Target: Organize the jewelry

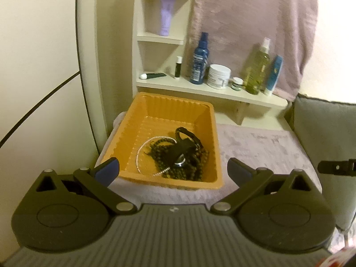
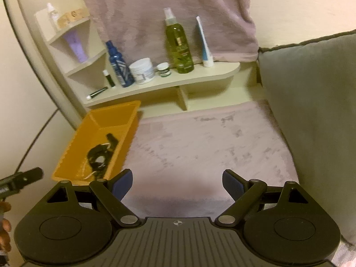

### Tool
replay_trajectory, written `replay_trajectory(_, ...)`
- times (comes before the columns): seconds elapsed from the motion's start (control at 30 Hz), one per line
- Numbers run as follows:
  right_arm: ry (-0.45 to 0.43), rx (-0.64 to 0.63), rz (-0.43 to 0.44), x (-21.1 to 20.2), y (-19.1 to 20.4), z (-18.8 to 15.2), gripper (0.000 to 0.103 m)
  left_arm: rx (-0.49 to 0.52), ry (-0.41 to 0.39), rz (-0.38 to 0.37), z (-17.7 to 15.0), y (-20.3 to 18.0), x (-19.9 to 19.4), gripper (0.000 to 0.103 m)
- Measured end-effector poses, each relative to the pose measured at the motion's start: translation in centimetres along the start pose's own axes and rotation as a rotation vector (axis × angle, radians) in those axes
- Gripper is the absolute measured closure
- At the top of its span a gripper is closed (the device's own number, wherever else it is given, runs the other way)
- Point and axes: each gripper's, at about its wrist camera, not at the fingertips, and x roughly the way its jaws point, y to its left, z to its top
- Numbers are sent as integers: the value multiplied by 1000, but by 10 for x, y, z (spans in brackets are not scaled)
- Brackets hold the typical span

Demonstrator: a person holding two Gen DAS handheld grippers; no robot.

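Biggest thing here is the pinkish fuzzy blanket [image 2: 200, 146] covering the flat surface, with another pink fuzzy cloth [image 1: 251, 22] hanging down the wall behind it, and a grey cushion [image 2: 311, 111] standing along the right edge. Against the wall sits a cream shelf unit [image 2: 169, 82] with small corner shelves stacked up on its left side, loaded with toiletries: a tall green spray bottle [image 2: 179, 44], a dark blue spray bottle [image 1: 199, 60], a white jar [image 1: 218, 75], a lilac tube [image 1: 166, 19] on a corner shelf, and a few smaller tubes and pots. In front of the shelf, on the left part of the blanket, is the orange plastic tray [image 1: 153, 115], and that's where the jewelry is, all heaped toward the tray's near right corner: dark beaded strands [image 1: 191, 166], a black strap piece [image 1: 182, 149] lying on top of them, and a thin white bead bracelet [image 1: 144, 153] curling out to the left. Both tongs are spread wide with nothing in them. The left gripper [image 1: 172, 169] hangs just in front of the tray's near rim, blue pads either side of it, not touching. The right gripper [image 2: 177, 183] hangs over bare blanket to the right of the tray.
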Motion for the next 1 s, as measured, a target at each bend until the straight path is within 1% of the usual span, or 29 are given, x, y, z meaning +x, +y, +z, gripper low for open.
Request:
replay_trajectory(0.1, 8, -9, 9, -6, 5, -4, 16, 16, 8, -9, -3, -5, -5, 1)
replay_trajectory(0.4, 29, -49, 7, -21, 16, -20, 16, 50, 12, 8, -16, -17, -17, 1)
replay_trajectory(0.73, 49, -59, -11, -26, 18, -43, 16, 103, 26, -14, -31, -37, -19, 1)
replay_trajectory(1.0, 50, -74, -21, -25, 20, -47, 16, 117, 38, -12, -36, -43, -18, 1)
